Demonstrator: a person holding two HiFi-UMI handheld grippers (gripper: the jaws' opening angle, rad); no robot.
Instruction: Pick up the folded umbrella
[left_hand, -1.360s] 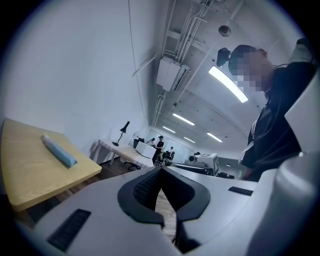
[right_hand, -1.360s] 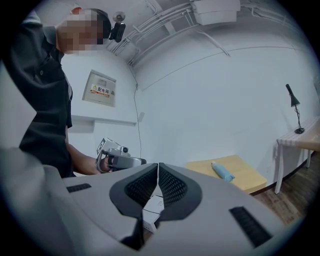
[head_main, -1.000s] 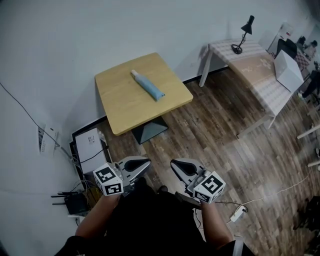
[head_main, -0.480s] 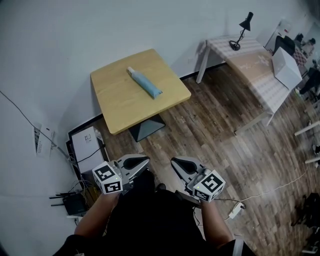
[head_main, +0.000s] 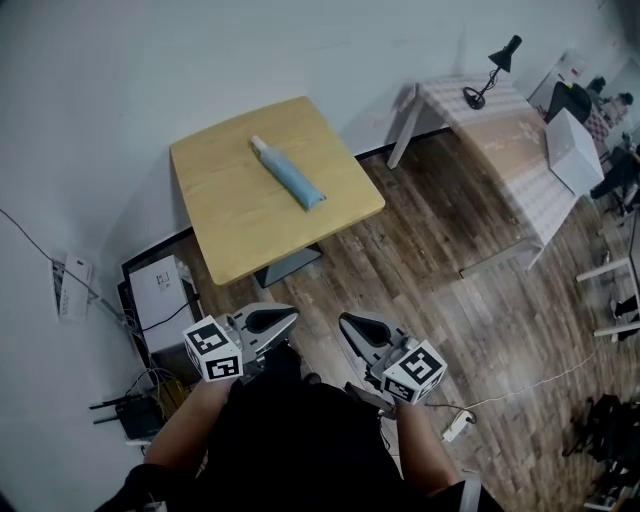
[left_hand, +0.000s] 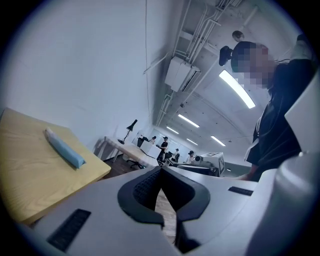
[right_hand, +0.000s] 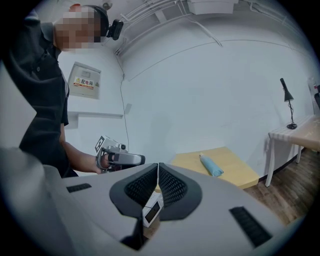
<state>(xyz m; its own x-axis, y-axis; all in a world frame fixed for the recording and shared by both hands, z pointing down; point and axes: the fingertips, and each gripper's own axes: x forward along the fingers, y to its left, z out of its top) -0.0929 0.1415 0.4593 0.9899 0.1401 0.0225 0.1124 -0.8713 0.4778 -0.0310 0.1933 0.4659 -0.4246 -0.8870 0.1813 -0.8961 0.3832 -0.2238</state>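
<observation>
On yellow table (head_main: 240, 230): folded umbrella (head_main: 289, 175); left gripper (left_hand: 161, 168), right gripper (right_hand: 158, 164) clenched, empty; wall box (right_hand: 84, 80): 配电箱.

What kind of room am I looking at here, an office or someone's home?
Most likely a shared office or lab workspace: a long desk with a black desk lamp, people gathered around desks farther back, and strip lights beneath bare ceiling pipes.

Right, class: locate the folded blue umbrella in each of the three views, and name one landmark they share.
Head view: umbrella upper centre, on yellow table.
Left gripper view: umbrella at left.
Right gripper view: umbrella right of centre.
Shared landmark: black desk lamp.
</observation>
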